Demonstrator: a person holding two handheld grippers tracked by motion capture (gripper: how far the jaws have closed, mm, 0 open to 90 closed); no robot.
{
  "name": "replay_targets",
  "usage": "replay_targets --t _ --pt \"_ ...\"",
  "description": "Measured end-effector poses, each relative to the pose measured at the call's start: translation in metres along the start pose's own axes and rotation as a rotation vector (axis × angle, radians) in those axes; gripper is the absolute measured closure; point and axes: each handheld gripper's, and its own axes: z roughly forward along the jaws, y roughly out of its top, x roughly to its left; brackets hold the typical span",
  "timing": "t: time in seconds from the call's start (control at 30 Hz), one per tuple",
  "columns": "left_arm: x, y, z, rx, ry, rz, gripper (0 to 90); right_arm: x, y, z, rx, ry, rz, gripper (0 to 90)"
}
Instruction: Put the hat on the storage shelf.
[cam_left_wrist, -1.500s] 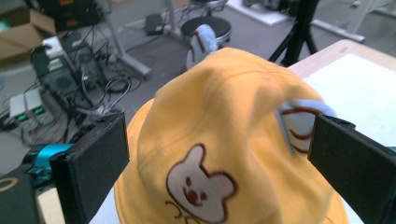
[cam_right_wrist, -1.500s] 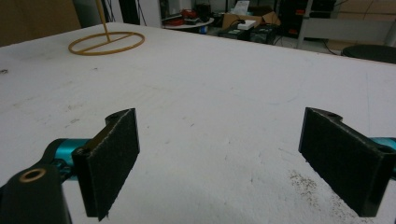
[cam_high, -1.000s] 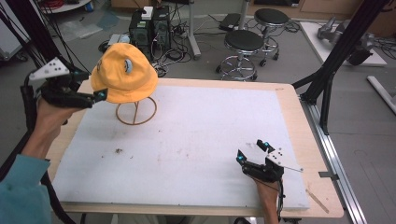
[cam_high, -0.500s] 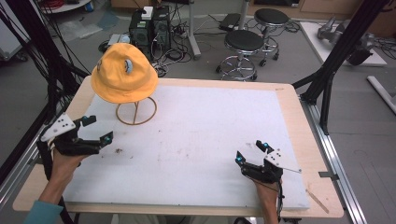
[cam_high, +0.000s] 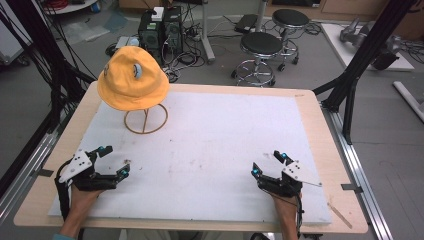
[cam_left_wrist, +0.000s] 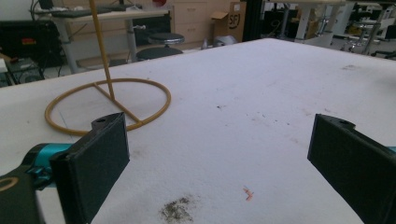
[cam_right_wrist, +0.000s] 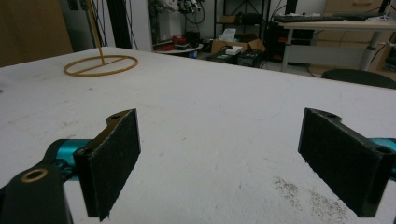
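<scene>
High view: yellow hat (cam_high: 133, 80) sits upright on its stand (cam_high: 145, 120), both grippers spread, empty

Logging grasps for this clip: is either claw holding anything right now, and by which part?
Nothing is held. The left claw and right claw are both open and empty over the white table.

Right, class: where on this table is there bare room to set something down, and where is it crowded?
The white mat is bare across its middle and far right, between the hat stand and the right gripper. The near strip between the left gripper and the right one is free too. Only the far left corner is crowded, by the stand under the yellow hat.
</scene>
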Motion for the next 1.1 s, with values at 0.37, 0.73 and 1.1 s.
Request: replay_targets --t 0.37,0.73,1.1 --pt "0.0001 -0.0011 -0.0010 -0.011 0.007 0.002 5.8 0.0000 -0.0005 -0.0006 -0.007 0.002 -0.009 11.8" --pt "0.0006 -0.0020 -0.0020 -0.022 0.006 -0.005 5.8 -0.0015 -0.0011 -0.0015 -0.020 0.008 -0.003 11.6" --pt "-0.0007 -0.0026 -0.0034 -0.039 0.014 0.001 5.8 -0.0021 -0.0024 -0.0042 -0.049 0.011 0.002 11.6"
